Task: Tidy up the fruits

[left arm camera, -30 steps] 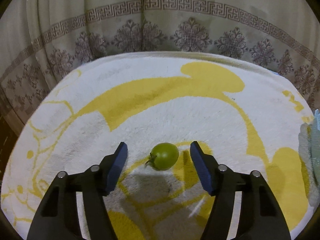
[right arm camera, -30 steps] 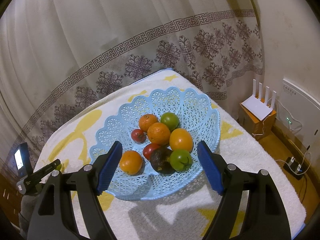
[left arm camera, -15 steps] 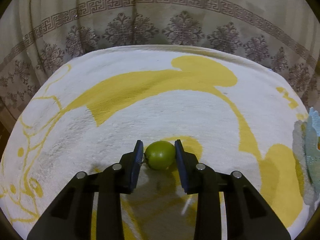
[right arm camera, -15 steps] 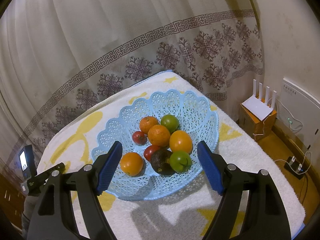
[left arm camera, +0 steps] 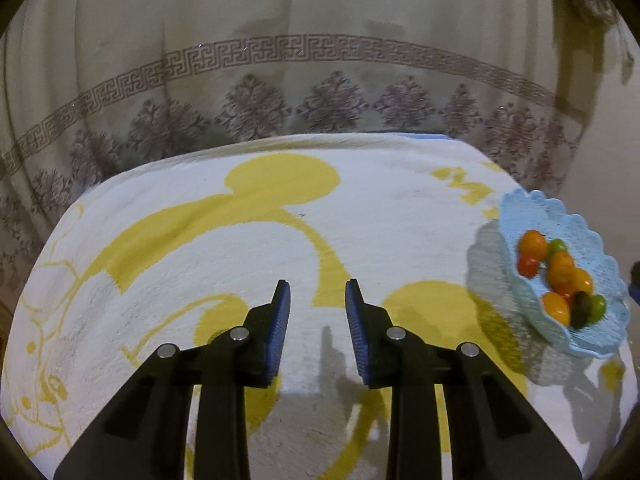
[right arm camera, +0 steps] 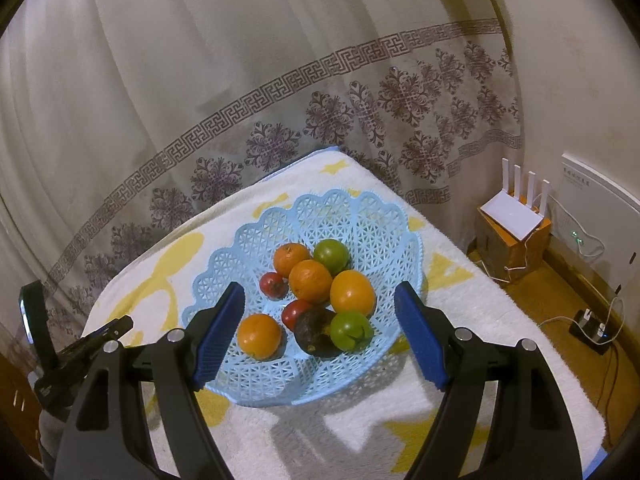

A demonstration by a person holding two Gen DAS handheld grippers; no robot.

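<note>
Closing just now — left tongs (left arm camera: 316, 285), seemingly empty.

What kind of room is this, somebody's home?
Probably a lived-in room of a home. A patterned curtain hangs behind a surface covered with a white and yellow towel, a blue basket holds fruit, and a white router sits on a box by the wall.
</note>
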